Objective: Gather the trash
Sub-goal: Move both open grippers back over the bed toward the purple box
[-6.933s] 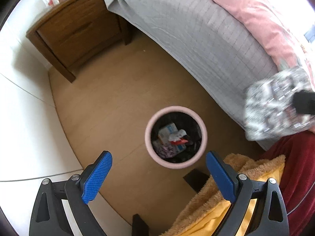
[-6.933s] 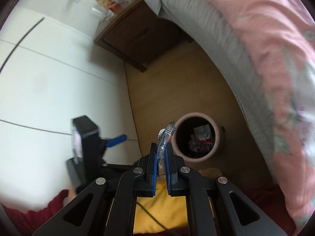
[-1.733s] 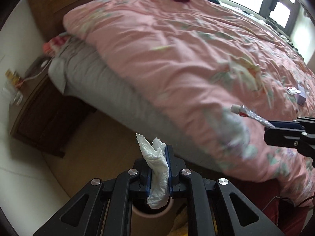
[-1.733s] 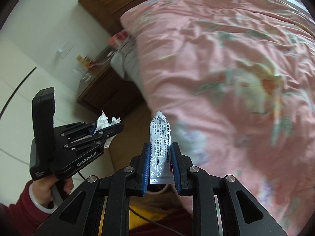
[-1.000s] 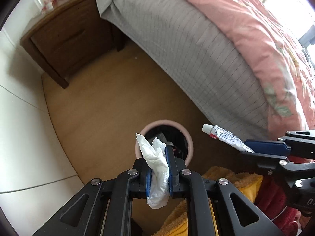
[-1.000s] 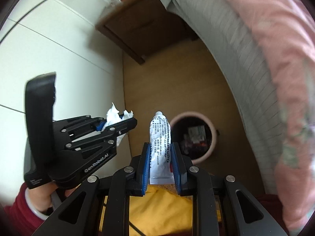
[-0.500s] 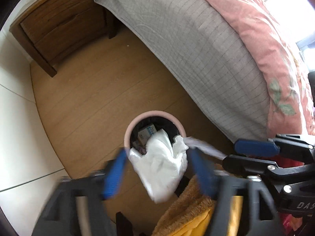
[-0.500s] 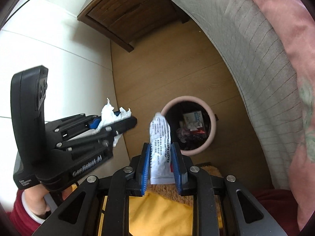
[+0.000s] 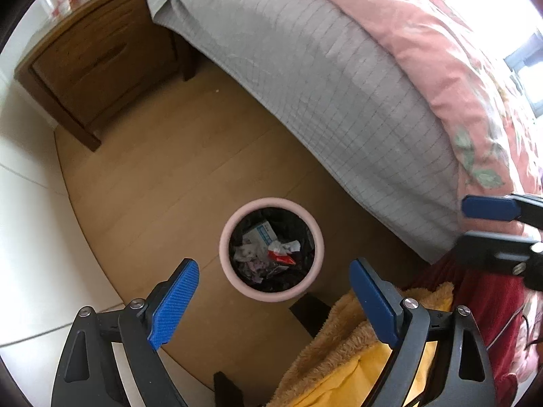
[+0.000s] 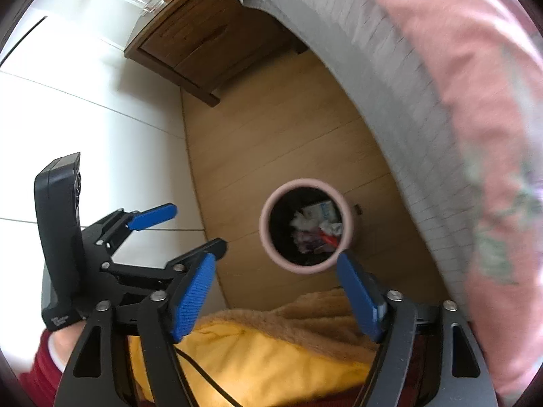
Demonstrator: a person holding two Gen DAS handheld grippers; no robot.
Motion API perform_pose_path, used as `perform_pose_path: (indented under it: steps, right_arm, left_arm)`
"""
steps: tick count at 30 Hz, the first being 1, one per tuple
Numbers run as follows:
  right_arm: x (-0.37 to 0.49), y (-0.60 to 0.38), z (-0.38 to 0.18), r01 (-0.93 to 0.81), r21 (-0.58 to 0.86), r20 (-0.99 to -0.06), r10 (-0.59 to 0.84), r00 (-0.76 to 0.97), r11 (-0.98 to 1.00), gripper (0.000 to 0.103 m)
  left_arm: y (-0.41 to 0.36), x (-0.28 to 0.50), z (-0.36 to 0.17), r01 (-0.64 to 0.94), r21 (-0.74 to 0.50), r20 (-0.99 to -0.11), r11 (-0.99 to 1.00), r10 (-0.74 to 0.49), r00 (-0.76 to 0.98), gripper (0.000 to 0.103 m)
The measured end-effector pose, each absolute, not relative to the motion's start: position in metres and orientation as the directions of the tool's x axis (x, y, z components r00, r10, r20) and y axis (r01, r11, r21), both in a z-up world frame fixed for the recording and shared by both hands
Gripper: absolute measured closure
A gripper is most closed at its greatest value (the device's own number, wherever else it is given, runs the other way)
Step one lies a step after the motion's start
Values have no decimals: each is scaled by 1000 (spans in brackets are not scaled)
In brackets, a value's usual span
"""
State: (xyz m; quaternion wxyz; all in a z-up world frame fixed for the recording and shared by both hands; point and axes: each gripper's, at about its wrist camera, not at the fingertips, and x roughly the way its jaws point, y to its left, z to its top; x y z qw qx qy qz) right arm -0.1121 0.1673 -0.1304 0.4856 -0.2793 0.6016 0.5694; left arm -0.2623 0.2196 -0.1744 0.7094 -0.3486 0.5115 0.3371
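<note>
A pink round bin (image 9: 319,247) with a black liner stands on the wooden floor beside the bed; it also shows in the right wrist view (image 10: 268,234). Inside lie mixed trash (image 9: 268,254), a white-blue packet, crumpled white paper and a red-tipped piece (image 10: 317,225). My left gripper (image 9: 275,300) is open and empty, above the bin's near side. My right gripper (image 10: 278,291) is open and empty, also above the bin's near rim. The left gripper shows in the right wrist view (image 10: 173,234), and the right gripper's fingers (image 9: 488,207) show at the right edge of the left wrist view.
A bed with a grey sheet (image 9: 322,68) and pink duvet (image 9: 441,40) runs along the right. A wooden nightstand (image 9: 98,64) stands at the back left with small items on top. A white wall (image 10: 85,118) is on the left. A yellow fleece garment (image 9: 342,363) is below.
Both grippers opened. The white tissue dropped from my left gripper and the tube from my right gripper; both are gone from the fingers, and more white trash lies in the bin.
</note>
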Motion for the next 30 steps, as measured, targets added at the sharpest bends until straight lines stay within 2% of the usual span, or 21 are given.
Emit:
perform_pose_path:
  steps: [7, 16, 24, 30]
  right_arm:
    - [-55, 119, -74, -897, 372, -899, 332, -284, 240, 20]
    - [77, 3, -24, -790, 328, -879, 474, -55, 518, 17]
    - [160, -87, -18, -637, 315, -872, 479, 98, 704, 17]
    - [220, -135, -17, -457, 235, -893, 376, 247, 858, 17]
  left_arm:
    - [216, -232, -146, -788, -164, -942, 594, 142, 303, 11]
    - [191, -140, -101, -658, -164, -907, 735, 150, 394, 8]
    - [158, -81, -86, -579, -73, -902, 812, 194, 385, 7]
    - [137, -57, -80, -548, 46, -885, 835, 289, 366, 7]
